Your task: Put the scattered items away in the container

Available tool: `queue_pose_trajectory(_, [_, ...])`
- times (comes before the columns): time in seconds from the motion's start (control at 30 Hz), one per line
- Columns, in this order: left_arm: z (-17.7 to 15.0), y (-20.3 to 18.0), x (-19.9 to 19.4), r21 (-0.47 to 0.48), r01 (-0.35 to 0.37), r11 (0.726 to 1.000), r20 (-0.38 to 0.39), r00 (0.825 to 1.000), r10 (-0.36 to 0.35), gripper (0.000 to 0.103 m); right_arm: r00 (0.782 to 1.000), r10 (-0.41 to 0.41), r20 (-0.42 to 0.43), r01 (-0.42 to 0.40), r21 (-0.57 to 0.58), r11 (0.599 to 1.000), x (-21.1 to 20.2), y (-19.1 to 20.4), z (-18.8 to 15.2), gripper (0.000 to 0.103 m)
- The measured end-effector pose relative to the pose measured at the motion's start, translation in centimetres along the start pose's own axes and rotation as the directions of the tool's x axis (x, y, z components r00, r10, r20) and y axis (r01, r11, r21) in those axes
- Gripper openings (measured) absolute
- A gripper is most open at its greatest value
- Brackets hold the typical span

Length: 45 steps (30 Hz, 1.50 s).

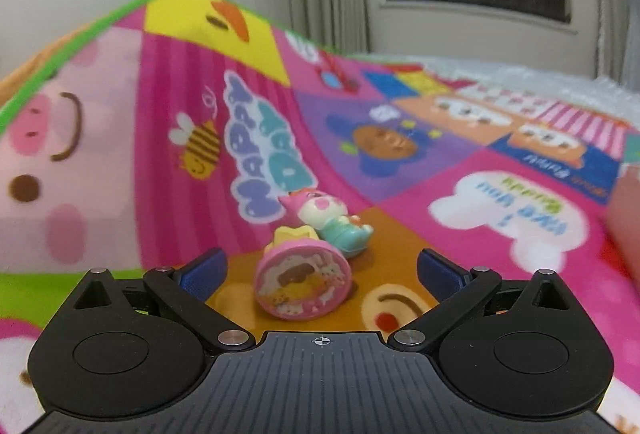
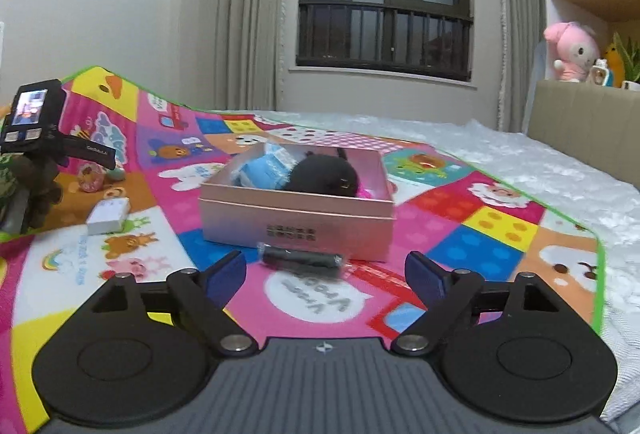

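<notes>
In the left wrist view my left gripper [image 1: 320,270] is open, its blue pads either side of a pink round toy [image 1: 303,282] lying on the play mat, with a small pink-and-teal figurine [image 1: 334,220] just behind it. In the right wrist view my right gripper [image 2: 325,274] is open, and a dark wrapped cylinder [image 2: 301,260] lies just ahead between the fingers. Behind it stands the rose-gold box [image 2: 296,222], holding a black round item [image 2: 324,174] and blue packets [image 2: 260,170]. A white small box [image 2: 108,216] lies on the mat at left.
The colourful play mat [image 2: 480,234] covers a bed; its far left part rises in a fold. The left gripper and its hand show at the left edge [image 2: 36,138], near the pink toy [image 2: 91,176]. Plush toys [image 2: 572,50] sit on a shelf at right.
</notes>
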<state>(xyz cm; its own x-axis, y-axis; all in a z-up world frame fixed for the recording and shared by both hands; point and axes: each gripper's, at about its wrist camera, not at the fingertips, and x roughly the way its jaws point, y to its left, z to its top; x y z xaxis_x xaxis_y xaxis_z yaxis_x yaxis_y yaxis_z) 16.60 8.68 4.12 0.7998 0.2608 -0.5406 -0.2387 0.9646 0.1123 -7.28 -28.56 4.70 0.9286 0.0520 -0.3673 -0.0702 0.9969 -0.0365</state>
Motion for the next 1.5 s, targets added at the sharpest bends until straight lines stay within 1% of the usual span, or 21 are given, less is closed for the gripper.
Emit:
queue_pose_trajectory(0.03, [0.0, -0.2, 0.7, 0.014, -0.023, 1.0, -0.01, 1.0, 0.023, 0.098, 1.0, -0.009, -0.006, 0.009, 0.006, 1.0, 0.0, -0.3, -0.1, 0.088])
queue_pose_trajectory(0.07, [-0.1, -0.3, 1.1, 0.027, -0.031, 0.999, -0.018, 0.999, 0.032, 0.075, 1.0, -0.018, -0.015, 0.018, 0.015, 1.0, 0.1, -0.7, -0.3, 0.088])
queue_pose_trajectory(0.1, [-0.1, -0.3, 1.3, 0.042, -0.035, 0.999, -0.034, 0.999, 0.037, 0.061, 0.999, -0.026, -0.025, 0.027, 0.024, 0.999, 0.2, -0.9, -0.5, 0.088])
queue_pose_trajectory(0.27, [-1.1, 0.2, -0.9, 0.096, -0.005, 0.995, -0.025, 1.0, 0.008, 0.06, 0.998, -0.034, -0.057, 0.036, 0.048, 0.998, 0.5, -1.5, -1.5, 0.088])
queue_pose_trajectory(0.37, [-1.7, -0.4, -5.8, 0.14, 0.125, 0.982, 0.027, 0.991, -0.13, 0.059, 0.998, -0.028, -0.064, 0.032, 0.052, 0.998, 0.8, -1.2, -1.6, 0.088])
queue_pose_trajectory(0.43, [-2.6, -1.6, -9.7, 0.217, 0.267, 0.939, 0.039, 0.959, -0.282, 0.059, 0.997, -0.024, -0.067, 0.027, 0.047, 0.999, 0.9, -0.8, -1.7, 0.088])
queue_pose_trajectory(0.5, [-3.9, -3.5, -13.4, 0.305, 0.383, 0.872, 0.025, 0.912, -0.41, 0.053, 0.997, -0.016, -0.074, 0.019, 0.04, 0.999, 1.2, -0.3, -1.7, 0.088])
queue_pose_trajectory(0.57, [-5.3, -5.5, -16.4, 0.392, 0.452, 0.801, 0.015, 0.868, -0.497, 0.054, 0.997, -0.01, -0.079, 0.013, 0.036, 0.999, 1.5, 0.1, -1.6, 0.088])
queue_pose_trajectory(0.63, [-6.5, -7.0, -17.8, 0.45, 0.488, 0.748, 0.002, 0.837, -0.547, 0.059, 0.997, -0.005, -0.082, 0.008, 0.032, 0.999, 1.6, 0.5, -1.6, 0.088])
queue_pose_trajectory(0.7, [-6.9, -7.7, -18.0, 0.451, 0.528, 0.72, -0.025, 0.814, -0.581, 0.094, 0.997, 0.001, -0.083, 0.0, 0.023, 1.0, 1.6, 0.9, -1.4, 0.088])
queue_pose_trajectory(0.73, [-6.8, -7.8, -18.0, 0.44, 0.539, 0.718, -0.027, 0.808, -0.589, 0.098, 0.997, 0.003, -0.078, -0.002, 0.015, 1.0, 1.4, 1.1, -1.3, 0.088])
queue_pose_trajectory(0.8, [-6.0, -7.3, -17.1, 0.411, 0.523, 0.747, -0.01, 0.822, -0.57, 0.098, 0.998, 0.003, -0.06, -0.004, -0.003, 1.0, 0.9, 1.3, -1.2, 0.089])
queue_pose_trajectory(0.9, [-3.6, -5.3, -13.2, 0.322, 0.409, 0.854, 0.062, 0.891, -0.45, 0.101, 0.999, -0.001, -0.049, 0.001, -0.001, 1.0, 0.7, 1.1, -1.2, 0.093])
queue_pose_trajectory(0.97, [-1.5, -3.2, -8.2, 0.189, 0.265, 0.946, 0.083, 0.955, -0.284, 0.101, 0.998, -0.006, -0.055, 0.007, 0.009, 1.0, 1.0, 1.0, -1.1, 0.094])
queue_pose_trajectory(1.03, [0.2, -1.3, -2.8, 0.091, 0.119, 0.989, 0.053, 0.991, -0.124, 0.101, 0.998, -0.007, -0.062, 0.008, 0.015, 1.0, 1.4, 1.1, -1.1, 0.094])
queue_pose_trajectory(1.1, [1.1, -0.2, 1.1, 0.039, 0.042, 0.998, 0.006, 0.999, -0.042, 0.101, 0.998, 0.0, -0.06, 0.001, 0.011, 1.0, 1.3, 1.3, -1.1, 0.094])
queue_pose_trajectory(1.23, [1.8, 0.5, 6.2, -0.043, 0.016, 0.999, -0.081, 0.997, -0.019, 0.101, 0.999, -0.015, -0.047, 0.013, -0.026, 1.0, 1.0, 1.5, -1.1, 0.098])
queue_pose_trajectory(1.27, [1.7, 0.3, 6.4, -0.034, 0.003, 0.999, -0.079, 0.997, -0.006, 0.098, 0.999, -0.023, -0.044, 0.022, -0.03, 0.999, 1.0, 1.5, -1.1, 0.098])
queue_pose_trajectory(1.3, [1.6, 0.1, 6.5, -0.023, -0.011, 1.0, -0.077, 0.997, 0.009, 0.08, 0.999, -0.031, -0.044, 0.029, -0.031, 0.999, 1.0, 1.5, -1.2, 0.098])
queue_pose_trajectory(1.37, [1.6, -0.2, 6.0, 0.011, -0.022, 1.0, -0.071, 0.997, 0.023, 0.077, 0.998, -0.036, -0.048, 0.035, -0.022, 0.999, 1.1, 1.3, -1.2, 0.098])
queue_pose_trajectory(1.5, [1.1, -0.2, 3.1, 0.047, 0.034, 0.998, -0.057, 0.998, -0.032, 0.075, 0.998, -0.033, -0.045, 0.033, -0.013, 0.999, 0.8, 1.4, -1.2, 0.098])
